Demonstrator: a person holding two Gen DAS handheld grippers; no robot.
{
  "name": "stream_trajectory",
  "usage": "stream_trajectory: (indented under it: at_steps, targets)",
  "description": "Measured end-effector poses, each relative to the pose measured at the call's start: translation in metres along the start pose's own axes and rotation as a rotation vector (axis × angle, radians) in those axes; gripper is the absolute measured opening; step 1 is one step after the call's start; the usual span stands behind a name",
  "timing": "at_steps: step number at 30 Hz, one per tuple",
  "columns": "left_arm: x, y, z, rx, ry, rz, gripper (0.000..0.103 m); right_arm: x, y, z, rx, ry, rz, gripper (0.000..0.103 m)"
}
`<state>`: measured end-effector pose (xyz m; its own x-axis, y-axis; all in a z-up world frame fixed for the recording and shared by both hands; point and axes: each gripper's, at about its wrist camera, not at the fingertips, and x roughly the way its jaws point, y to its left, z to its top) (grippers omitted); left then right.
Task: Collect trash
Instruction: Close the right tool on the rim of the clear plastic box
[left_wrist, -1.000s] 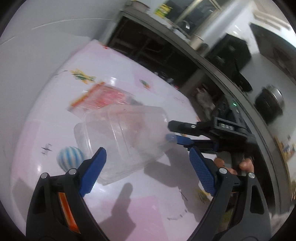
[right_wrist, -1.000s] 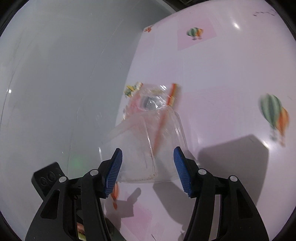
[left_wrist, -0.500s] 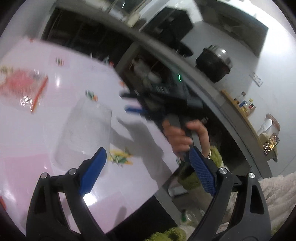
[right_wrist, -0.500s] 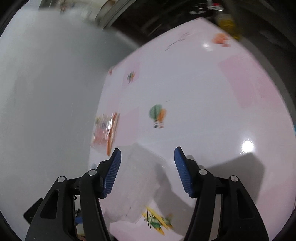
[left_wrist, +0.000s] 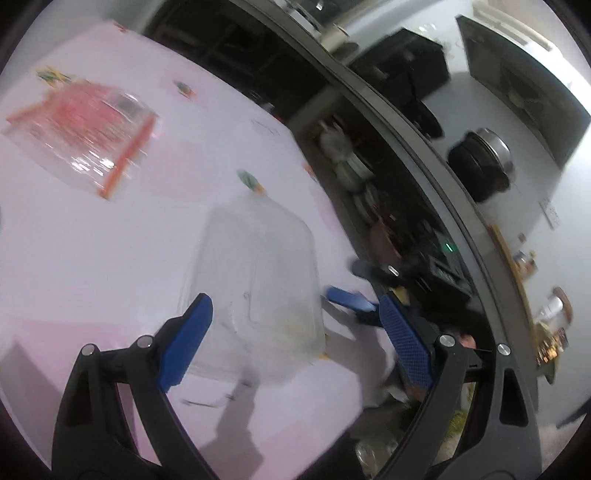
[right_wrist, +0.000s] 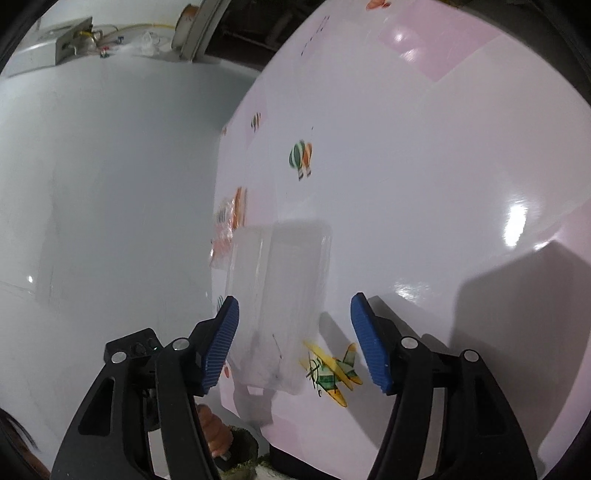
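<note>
A clear plastic container (left_wrist: 258, 284) lies on its side on the pink tablecloth (left_wrist: 92, 258), near the table's front edge. It also shows in the right wrist view (right_wrist: 284, 288). My left gripper (left_wrist: 295, 332) is open, with the container's near end between its blue pads, not touching. My right gripper (right_wrist: 295, 339) is open around the container's other end; its blue fingertips (left_wrist: 351, 299) show in the left wrist view. A clear wrapper with red print (left_wrist: 88, 136) lies farther back; in the right wrist view the wrapper (right_wrist: 229, 221) is behind the container.
A grey wall (right_wrist: 110, 184) borders the table on one side. Dark shelves with dishes (left_wrist: 351, 166) and a black pot (left_wrist: 480, 162) stand beyond the table edge. The tablecloth has balloon (right_wrist: 301, 158) and plane (right_wrist: 332, 369) prints.
Both views have swung a lot. The container has shifted toward the table's front edge and lies between both open grippers. The striped ball seen a second ago is out of view.
</note>
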<state>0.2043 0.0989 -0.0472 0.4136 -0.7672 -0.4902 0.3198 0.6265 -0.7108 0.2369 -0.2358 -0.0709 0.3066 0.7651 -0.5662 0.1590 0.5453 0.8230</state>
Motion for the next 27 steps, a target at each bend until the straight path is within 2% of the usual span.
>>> stream_trajectory:
  at_steps: [3, 6, 10, 12, 15, 16, 21, 27]
  targets:
    - [0.008, -0.009, -0.012, 0.039, 0.038, 0.004, 0.088, 0.004, 0.01, -0.002, -0.032, 0.01, -0.045, 0.065]
    - [-0.002, -0.011, -0.016, 0.08, 0.01, 0.1, 0.088, 0.001, 0.026, -0.003, -0.084, -0.009, -0.102, 0.071]
    - [-0.016, -0.012, -0.013, 0.172, -0.022, 0.448, 0.088, 0.014, 0.059, -0.006, -0.192, -0.043, -0.23, 0.08]
    - [-0.017, -0.01, -0.01, 0.215, -0.034, 0.582, 0.088, 0.022, 0.071, -0.009, -0.251, -0.052, -0.312, 0.081]
    - [-0.023, -0.001, -0.008, 0.245, -0.041, 0.704, 0.088, 0.041, 0.095, -0.016, -0.37, -0.068, -0.459, 0.081]
    - [-0.026, 0.003, -0.007, 0.248, -0.044, 0.741, 0.088, 0.047, 0.101, -0.018, -0.396, -0.067, -0.483, 0.081]
    - [-0.036, 0.016, -0.002, 0.252, -0.06, 0.826, 0.088, 0.068, 0.115, -0.02, -0.46, -0.07, -0.566, 0.083]
    - [-0.042, 0.017, 0.0, 0.238, -0.072, 0.861, 0.088, 0.081, 0.118, -0.02, -0.494, -0.077, -0.639, 0.086]
